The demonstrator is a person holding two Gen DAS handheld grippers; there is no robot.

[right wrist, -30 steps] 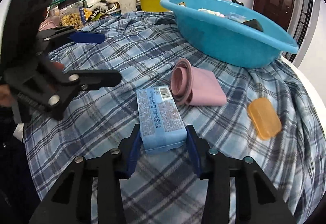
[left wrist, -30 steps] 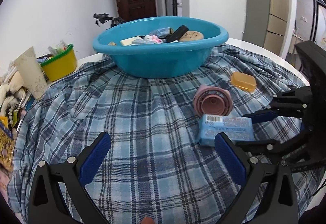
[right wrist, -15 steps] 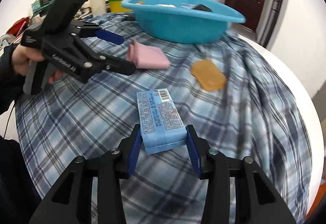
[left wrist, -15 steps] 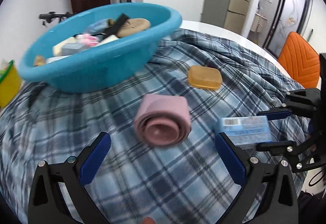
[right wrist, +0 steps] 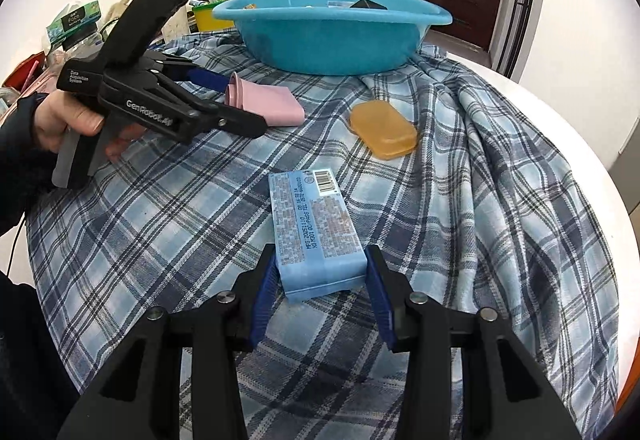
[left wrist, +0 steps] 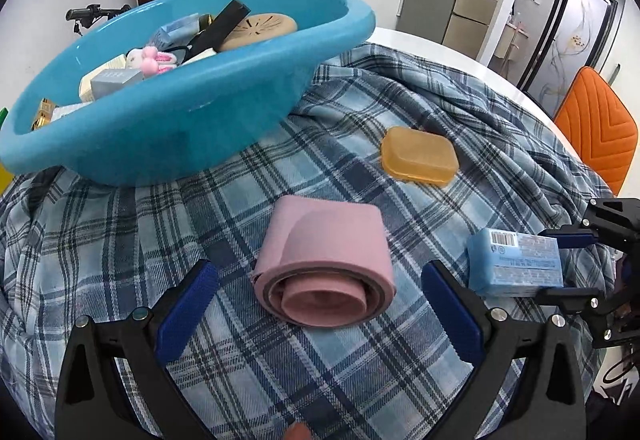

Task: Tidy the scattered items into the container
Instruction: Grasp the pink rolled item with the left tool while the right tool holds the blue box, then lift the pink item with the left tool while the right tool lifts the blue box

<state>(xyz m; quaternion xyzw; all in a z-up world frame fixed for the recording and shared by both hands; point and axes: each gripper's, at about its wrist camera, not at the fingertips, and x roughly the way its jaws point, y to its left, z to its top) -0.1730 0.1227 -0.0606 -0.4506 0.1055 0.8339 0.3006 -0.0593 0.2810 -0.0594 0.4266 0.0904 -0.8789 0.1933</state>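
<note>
A blue basin (left wrist: 168, 128) (right wrist: 332, 36) holding several small items stands at the back of the plaid cloth. My right gripper (right wrist: 320, 284) is shut on a light blue packet (right wrist: 316, 232) (left wrist: 516, 264) and holds it just above the cloth. My left gripper (left wrist: 320, 304) (right wrist: 240, 100) is open, its fingers on either side of a rolled pink cloth (left wrist: 324, 268) (right wrist: 264, 100) that lies on the table. An orange soap bar (left wrist: 418, 156) (right wrist: 384, 128) lies on the cloth between the basin and the packet.
The blue plaid cloth (right wrist: 500, 200) covers a round white table (right wrist: 560, 112). A yellow tub (right wrist: 208, 16), boxes and clutter stand at the far left. An orange chair (left wrist: 596, 128) stands beyond the table's right edge.
My left gripper has swung right and closed in on the pink roll, which now lies between its open fingers. My right gripper has lifted the blue packet and drawn it back from the roll.
</note>
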